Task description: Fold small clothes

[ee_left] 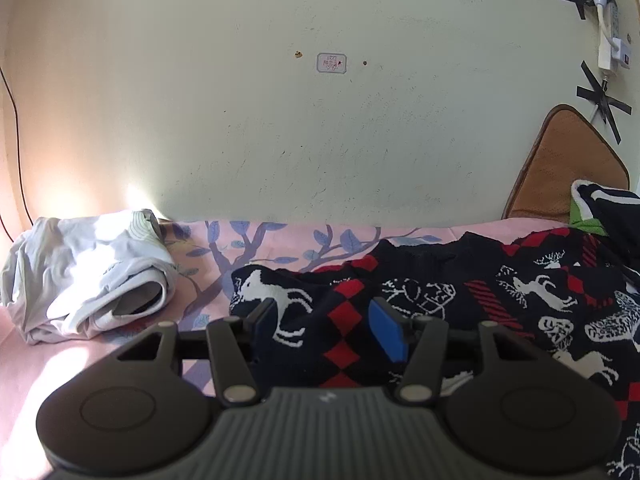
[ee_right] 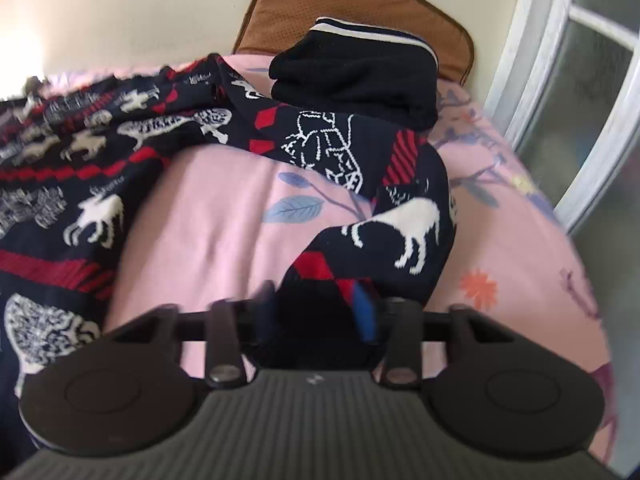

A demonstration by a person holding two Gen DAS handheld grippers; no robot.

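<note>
Nearest on the right, the right gripper has its black fingers around the dark cuff of a navy knitted sweater with white animals and red diamonds; the picture is blurred there, so I cannot tell whether the jaws are pressed onto the cloth. On the left, the left gripper stands partly open, its blue pads on either side of the same sweater's other sleeve without pressing it. The sweater lies spread across a pink bedsheet printed with blue leaves. Farther left rests a crumpled white garment. Behind the sweater lies a folded black garment with white stripes, against a brown cushion leaning on the cream wall.
</note>
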